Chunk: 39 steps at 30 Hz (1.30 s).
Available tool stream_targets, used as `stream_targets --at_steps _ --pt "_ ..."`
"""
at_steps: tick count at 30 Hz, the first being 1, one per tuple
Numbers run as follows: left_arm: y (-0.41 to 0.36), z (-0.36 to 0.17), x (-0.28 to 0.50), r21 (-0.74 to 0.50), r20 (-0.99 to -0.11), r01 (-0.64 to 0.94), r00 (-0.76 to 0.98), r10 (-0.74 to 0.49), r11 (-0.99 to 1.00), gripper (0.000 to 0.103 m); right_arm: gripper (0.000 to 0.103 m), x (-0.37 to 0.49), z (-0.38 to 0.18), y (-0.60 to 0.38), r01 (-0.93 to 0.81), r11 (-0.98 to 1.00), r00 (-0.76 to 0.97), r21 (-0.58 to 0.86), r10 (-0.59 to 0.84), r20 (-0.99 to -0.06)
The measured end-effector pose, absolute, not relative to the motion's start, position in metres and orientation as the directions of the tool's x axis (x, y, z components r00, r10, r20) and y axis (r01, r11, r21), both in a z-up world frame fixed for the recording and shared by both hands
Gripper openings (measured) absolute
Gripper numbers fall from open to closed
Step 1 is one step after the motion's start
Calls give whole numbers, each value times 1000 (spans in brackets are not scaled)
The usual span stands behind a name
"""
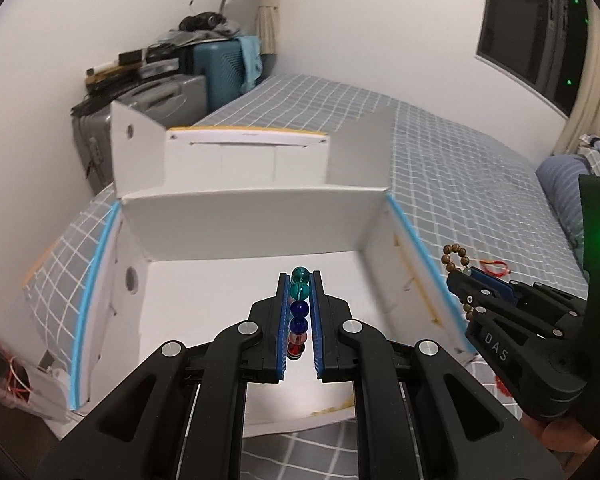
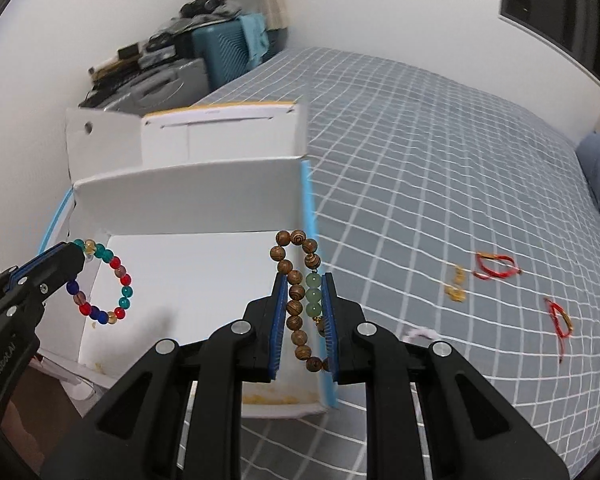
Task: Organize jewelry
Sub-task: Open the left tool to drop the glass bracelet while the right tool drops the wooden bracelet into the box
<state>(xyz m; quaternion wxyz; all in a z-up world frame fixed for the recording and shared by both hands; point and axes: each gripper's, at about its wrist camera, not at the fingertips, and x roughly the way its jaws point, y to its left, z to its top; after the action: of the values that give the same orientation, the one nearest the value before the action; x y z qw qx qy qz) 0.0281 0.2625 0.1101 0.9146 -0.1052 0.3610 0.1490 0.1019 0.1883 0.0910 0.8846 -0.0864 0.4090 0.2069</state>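
Both my grippers tilt down over the white box (image 1: 260, 280) on the bed (image 2: 420, 160), near its left edge. My left gripper (image 1: 300, 312) is clamped on a glass bead bracelet (image 2: 104, 284), which hangs over the box's left side. My right gripper (image 2: 304, 312) is clamped on a wooden bead bracelet (image 2: 296, 280) at its green beads, over the box's right wall. Box floor looks bare apart from yellowish marks. Red string bracelets (image 2: 496, 266) and a small gold piece (image 2: 456, 286) lie on the bed to the right, well apart from the box.
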Motion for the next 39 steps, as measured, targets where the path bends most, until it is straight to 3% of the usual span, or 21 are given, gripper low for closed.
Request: stream_targets --at_steps 28,34,35,37,39 --pt "327 29 40 -34 -840 -446 498 216 894 9 16 118 25 252 -465 885 443 14 246 -862" --pt "329 29 39 -11 -842 -469 481 245 883 11 19 117 25 253 -470 883 440 15 249 -863" --pt "329 30 40 -7 -841 -469 481 249 883 12 24 116 25 254 -472 882 445 10 248 -860" --pt "329 32 38 -15 -840 -469 485 244 883 26 38 114 29 256 -478 878 462 1 252 -850" --pt "329 35 36 -3 -830 -477 491 264 879 46 42 112 32 257 -480 877 475 -8 252 -843"
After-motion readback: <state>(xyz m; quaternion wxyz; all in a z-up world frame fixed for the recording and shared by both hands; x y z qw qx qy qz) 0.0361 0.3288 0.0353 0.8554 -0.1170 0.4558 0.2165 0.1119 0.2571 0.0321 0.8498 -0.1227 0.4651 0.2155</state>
